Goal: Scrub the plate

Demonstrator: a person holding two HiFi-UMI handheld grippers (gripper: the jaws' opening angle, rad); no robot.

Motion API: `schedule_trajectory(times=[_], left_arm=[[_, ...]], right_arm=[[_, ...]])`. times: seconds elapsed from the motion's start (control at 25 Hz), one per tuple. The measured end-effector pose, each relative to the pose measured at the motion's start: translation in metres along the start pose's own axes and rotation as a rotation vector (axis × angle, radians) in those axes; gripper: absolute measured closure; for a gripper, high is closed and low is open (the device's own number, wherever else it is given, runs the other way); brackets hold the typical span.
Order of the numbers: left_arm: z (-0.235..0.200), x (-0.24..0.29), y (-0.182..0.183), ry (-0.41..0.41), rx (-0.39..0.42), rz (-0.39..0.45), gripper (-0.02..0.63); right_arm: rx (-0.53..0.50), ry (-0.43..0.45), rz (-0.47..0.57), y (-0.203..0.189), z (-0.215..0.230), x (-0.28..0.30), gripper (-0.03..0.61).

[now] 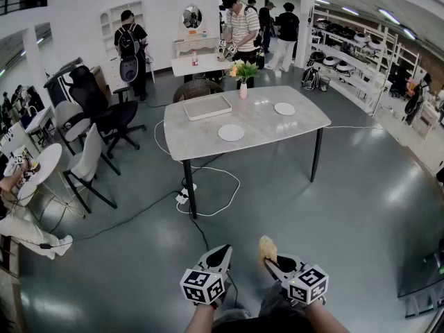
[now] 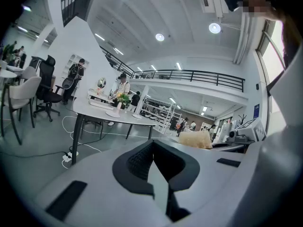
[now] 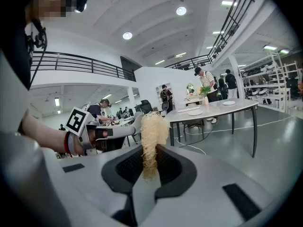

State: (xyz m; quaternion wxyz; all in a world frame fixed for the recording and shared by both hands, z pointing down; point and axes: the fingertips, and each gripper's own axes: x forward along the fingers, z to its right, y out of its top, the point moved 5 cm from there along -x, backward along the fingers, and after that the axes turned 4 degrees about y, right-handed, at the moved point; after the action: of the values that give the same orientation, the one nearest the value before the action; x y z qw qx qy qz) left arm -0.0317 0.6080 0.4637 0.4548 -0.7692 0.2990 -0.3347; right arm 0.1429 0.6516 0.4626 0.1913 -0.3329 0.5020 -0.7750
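Plate (image 1: 231,132) for scrubbing: flat on the counter (image 1: 298,127), well apart from you and not yet reached.
Counter, grey, ahead of you; it bears this near plate and a second plate (image 1: 284,108) beyond it, both lying clear of other items and free to work on. Left tongs (image 1: 223,251): clenched on nothing, carried low, likely kept spare to steady the plate. Right tongs (image 1: 275,260): clamped on a yellow fibre scrubber (image 1: 266,245), whose tuft stands out past the tips, ready for rubbing.
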Motion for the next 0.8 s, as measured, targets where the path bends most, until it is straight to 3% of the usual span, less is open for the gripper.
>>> schedule_trajectory(times=[0.32,0.8], left_arm=[[-0.012,0.013,-0.01,-0.017,-0.026,-0.044,0.6],[-0.078,0.1,0.039,0.057,-0.04,-0.047,0.6]], right_arm=[[0.052,-0.013,-0.024,-0.011,0.007,0.01,0.517],[0.079,0.063,-0.043,0.04,0.101,0.111,0.517]])
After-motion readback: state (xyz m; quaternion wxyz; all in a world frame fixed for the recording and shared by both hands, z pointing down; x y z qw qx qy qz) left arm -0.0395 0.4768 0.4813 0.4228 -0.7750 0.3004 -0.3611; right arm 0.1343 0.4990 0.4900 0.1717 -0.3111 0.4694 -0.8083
